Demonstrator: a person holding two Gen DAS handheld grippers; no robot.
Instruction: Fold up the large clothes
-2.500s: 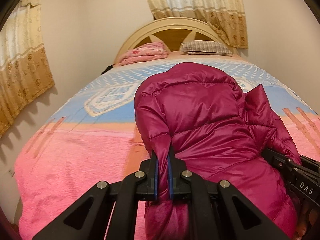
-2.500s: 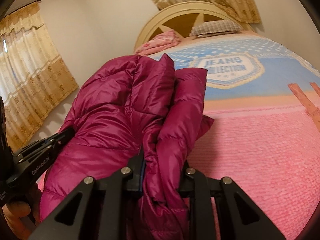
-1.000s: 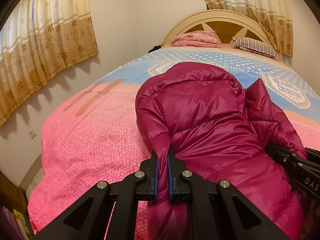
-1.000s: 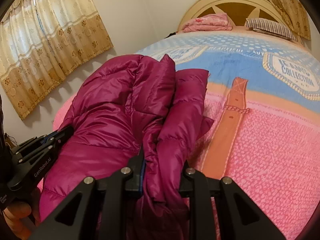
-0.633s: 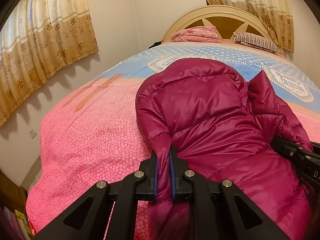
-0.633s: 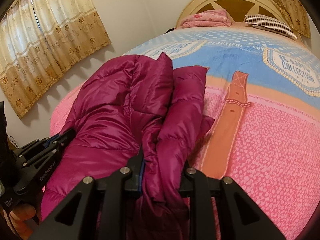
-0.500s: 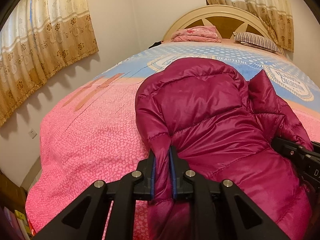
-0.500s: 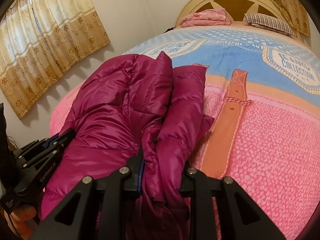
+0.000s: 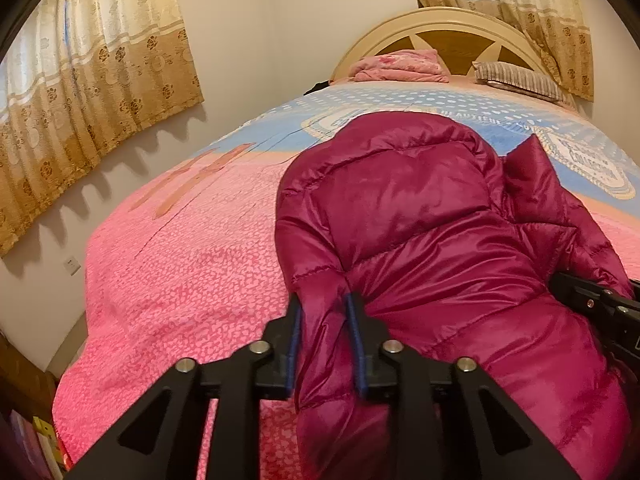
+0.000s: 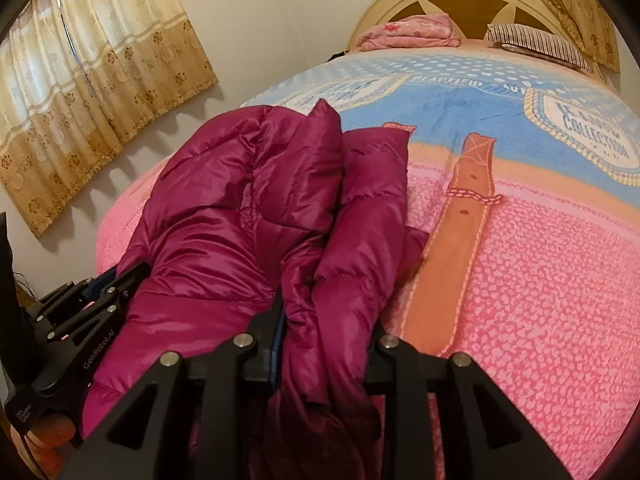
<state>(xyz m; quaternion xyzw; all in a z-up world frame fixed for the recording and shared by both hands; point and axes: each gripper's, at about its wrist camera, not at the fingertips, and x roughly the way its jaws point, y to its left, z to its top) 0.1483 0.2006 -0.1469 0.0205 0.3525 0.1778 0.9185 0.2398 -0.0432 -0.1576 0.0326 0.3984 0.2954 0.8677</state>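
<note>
In the left wrist view, patterned beige curtains (image 9: 96,92) fill the upper left of the frame, above the pink near end of the bed (image 9: 180,264). At the lower centre, the left gripper (image 9: 323,344) has its blue-lined fingers spread slightly apart, with a cuff-like edge of the magenta puffer jacket (image 9: 432,240) lying between them; the fabric fills the gap, so the gripper is grasping the jacket loosely. The jacket lies bunched across the centre and right of the frame on the bed. A folded pink blanket (image 9: 400,66) and a striped pillow (image 9: 520,78) sit by the headboard at the upper right

In the right wrist view, the left gripper's black body appears at the lower left edge, against the jacket (image 10: 240,208), which is heaped across the left and centre. At the bottom centre, the right gripper (image 10: 326,344) is clenched on a thick bundle of jacket folds. To the right, an orange belt print (image 10: 452,264) runs along the pink bedspread
</note>
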